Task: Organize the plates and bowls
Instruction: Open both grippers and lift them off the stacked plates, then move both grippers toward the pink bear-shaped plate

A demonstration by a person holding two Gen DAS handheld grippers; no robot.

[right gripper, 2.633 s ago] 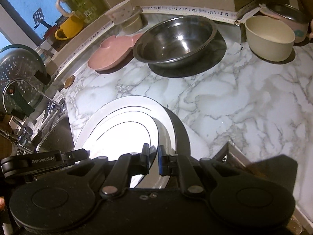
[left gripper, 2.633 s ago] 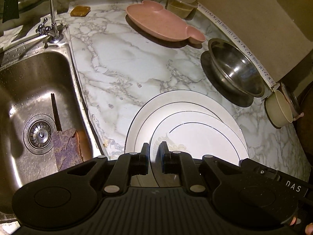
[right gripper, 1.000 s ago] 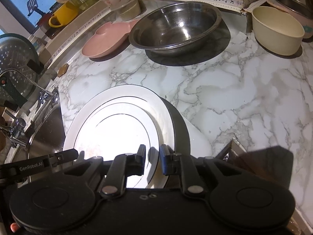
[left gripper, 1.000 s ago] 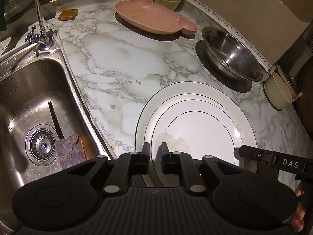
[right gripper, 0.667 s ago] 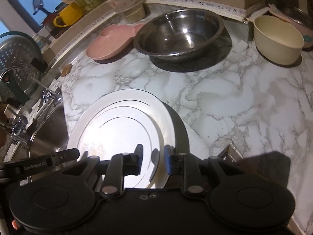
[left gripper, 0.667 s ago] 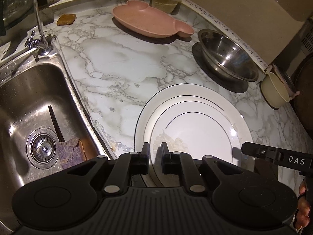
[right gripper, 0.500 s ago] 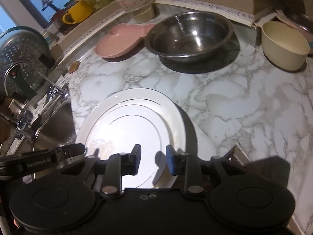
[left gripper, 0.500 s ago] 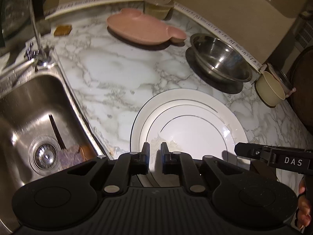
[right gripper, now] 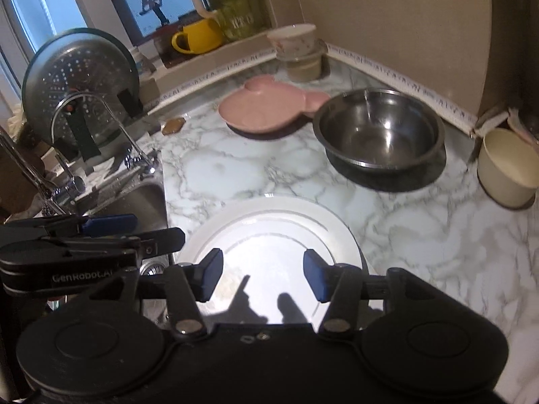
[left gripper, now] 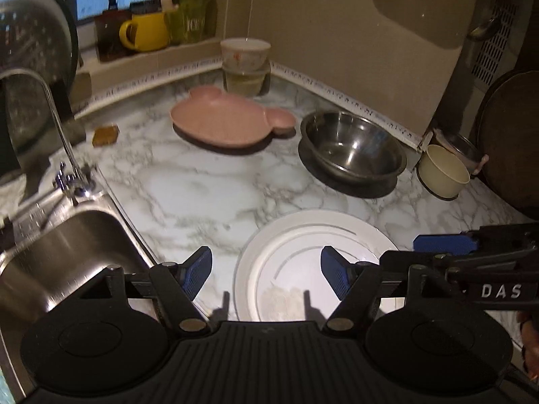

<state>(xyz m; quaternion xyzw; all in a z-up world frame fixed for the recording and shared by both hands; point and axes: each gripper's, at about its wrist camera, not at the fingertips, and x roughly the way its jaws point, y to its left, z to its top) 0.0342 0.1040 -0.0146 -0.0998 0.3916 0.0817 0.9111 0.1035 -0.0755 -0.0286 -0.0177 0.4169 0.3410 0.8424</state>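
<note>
While both claws, left [left gripper: 266, 271] and right [right gripper: 262, 274], are spreading empty above the white plate [left gripper: 303, 235], only the right view shows the colander [right gripper: 81, 77].

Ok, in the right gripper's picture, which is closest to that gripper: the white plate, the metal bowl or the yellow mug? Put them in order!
From the right gripper, whose jaws are opening with nothing between them:
1. White plate, on the counter just under the fingers.
2. Metal bowl, farther back on the right.
3. Yellow mug, far back on the window ledge, left.
</note>
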